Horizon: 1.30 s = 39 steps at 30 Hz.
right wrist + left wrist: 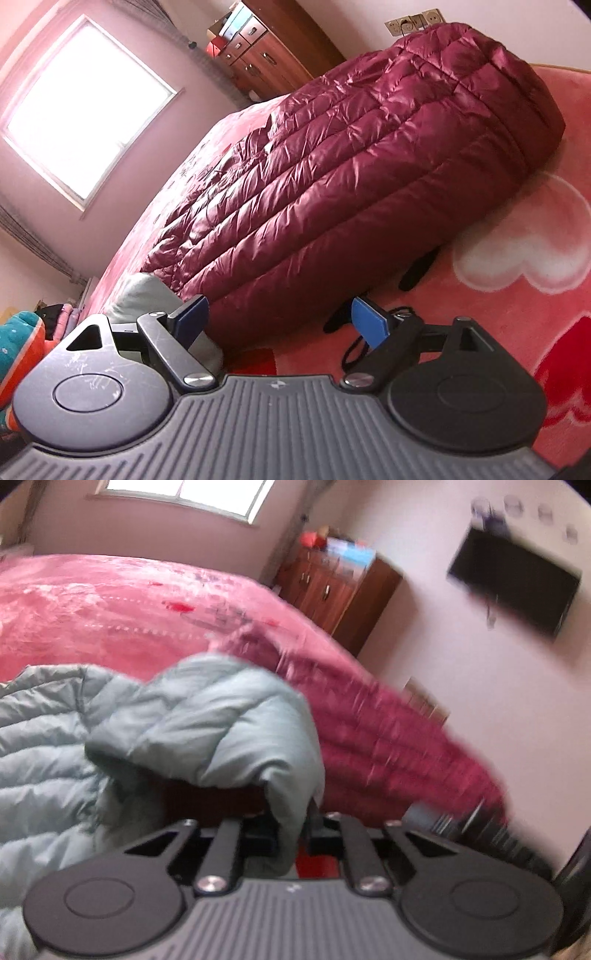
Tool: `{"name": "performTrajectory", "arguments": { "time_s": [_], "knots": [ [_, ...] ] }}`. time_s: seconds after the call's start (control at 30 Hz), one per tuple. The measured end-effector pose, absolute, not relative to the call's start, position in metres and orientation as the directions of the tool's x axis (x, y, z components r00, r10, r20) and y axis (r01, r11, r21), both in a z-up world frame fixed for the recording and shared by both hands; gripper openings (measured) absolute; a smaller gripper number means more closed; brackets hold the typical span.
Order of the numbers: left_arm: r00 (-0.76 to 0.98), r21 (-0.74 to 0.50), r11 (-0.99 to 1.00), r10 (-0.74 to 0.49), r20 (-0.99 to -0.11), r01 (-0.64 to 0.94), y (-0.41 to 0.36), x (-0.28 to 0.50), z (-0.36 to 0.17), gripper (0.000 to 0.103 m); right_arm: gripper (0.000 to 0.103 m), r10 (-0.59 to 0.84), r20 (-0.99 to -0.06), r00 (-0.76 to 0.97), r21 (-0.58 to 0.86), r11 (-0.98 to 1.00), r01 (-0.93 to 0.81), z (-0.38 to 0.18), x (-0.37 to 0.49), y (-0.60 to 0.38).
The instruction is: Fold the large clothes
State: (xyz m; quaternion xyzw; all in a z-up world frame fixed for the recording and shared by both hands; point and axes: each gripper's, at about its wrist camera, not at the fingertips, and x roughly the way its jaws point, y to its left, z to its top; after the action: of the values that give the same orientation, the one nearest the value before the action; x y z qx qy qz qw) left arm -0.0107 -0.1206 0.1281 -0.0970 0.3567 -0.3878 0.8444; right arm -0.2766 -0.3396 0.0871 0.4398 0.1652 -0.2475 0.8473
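Note:
A maroon quilted down jacket (369,155) lies spread on the pink bed blanket (517,295). In the left wrist view it shows blurred at the right (388,738), beside pale grey-green quilted fabric (207,716). Whether the two are one garment I cannot tell. My left gripper (295,834) is shut on a fold of that pale fabric, which drapes up and over its fingers. My right gripper (280,321) stands open just above the blanket at the maroon jacket's near edge, with nothing between its blue pads (369,325). A bit of the pale fabric (136,291) shows to its left.
A wooden cabinet (332,590) stands beyond the bed, with a dark screen (517,587) on the wall and a bright window (81,110). A black cord (354,350) lies on the blanket by the right fingers. A teal and orange soft thing (18,332) sits at the far left.

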Motion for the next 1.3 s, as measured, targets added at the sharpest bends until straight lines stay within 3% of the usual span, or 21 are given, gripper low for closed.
{"name": "performTrajectory", "arguments": {
  "time_s": [0.13, 0.23, 0.33, 0.47, 0.6, 0.67, 0.73, 0.9, 1.2, 1.3],
  "knots": [
    [0.519, -0.579, 0.64, -0.762, -0.389, 0.506, -0.091, 0.007, 0.164, 0.009, 0.103, -0.269, -0.508, 0.818, 0.656, 0.495, 0.57, 0.084, -0.275, -0.338],
    [0.647, -0.64, 0.656, -0.697, -0.309, 0.4, -0.046, 0.024, 0.185, 0.009, 0.103, -0.267, -0.515, 0.814, 0.646, 0.503, 0.574, 0.084, -0.272, -0.335],
    [0.768, -0.673, 0.694, -0.569, -0.295, 0.256, 0.009, 0.038, 0.191, 0.01, 0.103, -0.258, -0.523, 0.813, 0.635, 0.519, 0.573, 0.083, -0.267, -0.332],
    [0.841, -0.713, 0.699, -0.414, -0.348, 0.049, 0.084, 0.044, 0.176, 0.012, 0.103, -0.238, -0.532, 0.812, 0.613, 0.554, 0.564, 0.083, -0.259, -0.326],
    [0.844, -0.715, 0.692, -0.321, -0.43, -0.101, 0.138, 0.028, 0.154, 0.03, 0.103, -0.224, -0.536, 0.814, 0.576, 0.607, 0.547, 0.085, -0.248, -0.316],
    [0.832, -0.704, 0.698, -0.308, -0.462, -0.132, 0.154, 0.015, 0.142, 0.053, 0.103, -0.212, -0.539, 0.815, 0.558, 0.635, 0.534, 0.086, -0.244, -0.31],
    [0.808, -0.702, 0.695, -0.321, -0.494, -0.154, 0.166, 0.004, 0.13, 0.061, 0.103, -0.212, -0.541, 0.814, 0.531, 0.665, 0.526, 0.089, -0.24, -0.301],
    [0.766, -0.668, 0.739, -0.379, -0.52, -0.088, 0.178, -0.017, 0.121, 0.072, 0.103, -0.203, -0.524, 0.827, 0.447, 0.762, 0.47, 0.096, -0.226, -0.282],
    [0.767, -0.58, 0.801, -0.461, -0.446, 0.144, 0.171, -0.015, 0.128, 0.073, 0.103, -0.12, -0.522, 0.845, 0.226, 0.935, 0.272, 0.119, -0.185, -0.213],
    [0.776, -0.495, 0.838, -0.464, -0.427, 0.228, 0.163, -0.013, 0.127, 0.074, 0.103, -0.115, -0.549, 0.828, 0.166, 0.956, 0.243, 0.124, -0.157, -0.189]
  ]
}}
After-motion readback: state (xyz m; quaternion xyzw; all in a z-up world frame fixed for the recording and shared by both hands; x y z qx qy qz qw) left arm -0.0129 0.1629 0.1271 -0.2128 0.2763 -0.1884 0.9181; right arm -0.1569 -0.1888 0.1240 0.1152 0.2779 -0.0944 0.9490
